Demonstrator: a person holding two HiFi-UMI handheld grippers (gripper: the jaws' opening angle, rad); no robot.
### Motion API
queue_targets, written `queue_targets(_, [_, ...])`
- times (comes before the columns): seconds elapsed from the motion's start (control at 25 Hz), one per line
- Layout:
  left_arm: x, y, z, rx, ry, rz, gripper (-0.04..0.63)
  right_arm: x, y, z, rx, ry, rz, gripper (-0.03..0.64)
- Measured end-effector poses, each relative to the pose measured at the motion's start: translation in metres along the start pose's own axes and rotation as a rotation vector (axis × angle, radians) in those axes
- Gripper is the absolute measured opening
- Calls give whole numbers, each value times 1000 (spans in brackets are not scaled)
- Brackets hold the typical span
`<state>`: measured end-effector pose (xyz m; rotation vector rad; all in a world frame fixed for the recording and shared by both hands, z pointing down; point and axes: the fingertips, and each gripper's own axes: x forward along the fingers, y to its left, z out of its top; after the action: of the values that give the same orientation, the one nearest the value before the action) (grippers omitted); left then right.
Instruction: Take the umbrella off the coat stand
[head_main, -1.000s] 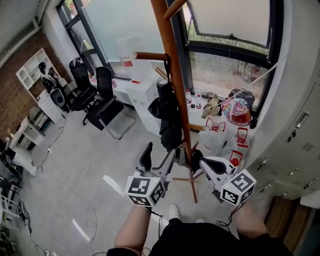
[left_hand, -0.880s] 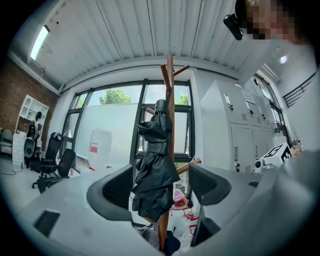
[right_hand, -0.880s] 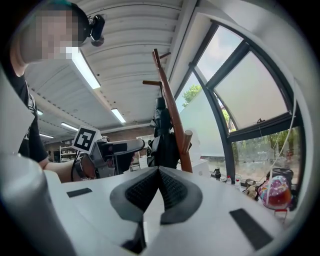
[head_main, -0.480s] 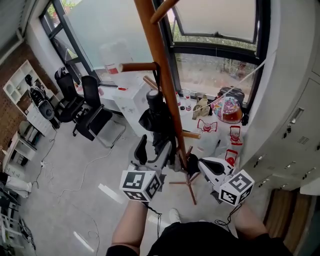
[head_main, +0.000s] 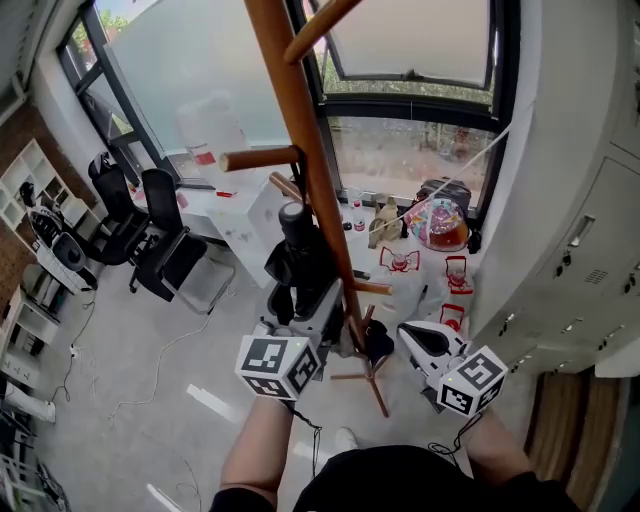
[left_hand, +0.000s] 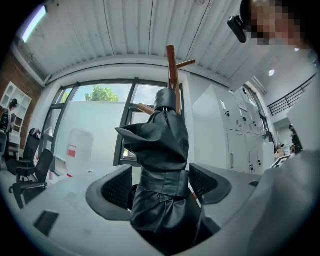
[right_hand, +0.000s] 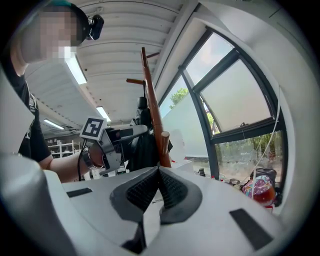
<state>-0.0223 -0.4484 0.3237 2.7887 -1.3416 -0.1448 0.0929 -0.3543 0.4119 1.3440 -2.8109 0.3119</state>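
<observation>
A folded black umbrella (head_main: 300, 250) hangs against the brown wooden coat stand (head_main: 296, 120), its top just under a side peg. My left gripper (head_main: 307, 300) is open, with one jaw on each side of the umbrella's lower part. In the left gripper view the umbrella (left_hand: 162, 165) nearly fills the gap at its strap band, and the stand (left_hand: 171, 60) rises behind it. My right gripper (head_main: 383, 345) is shut on nothing, low beside the stand's pole. The right gripper view shows its shut jaws (right_hand: 159, 187), the stand (right_hand: 152, 120) and the left gripper (right_hand: 117, 137).
Black office chairs (head_main: 165, 240) stand to the left and a white table (head_main: 240, 215) lies behind the stand. A colourful bag (head_main: 440, 222) and red wire frames (head_main: 455, 270) sit under the window. Grey lockers (head_main: 580, 270) line the right side. The stand's feet (head_main: 370, 385) spread near my legs.
My left gripper has moved forward and up to the umbrella, and its jaws now stand on both sides of it. The right gripper has barely moved. The head view has shifted.
</observation>
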Motion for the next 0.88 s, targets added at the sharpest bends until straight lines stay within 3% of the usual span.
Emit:
queue_targets(0.64, [21, -1, -12, 14, 46, -90, 322, 10, -11, -2, 23, -22, -63, 54])
queue_targets(0.88, [19, -2, -11, 28, 48, -97, 278, 12, -9, -3, 28, -25, -68, 54])
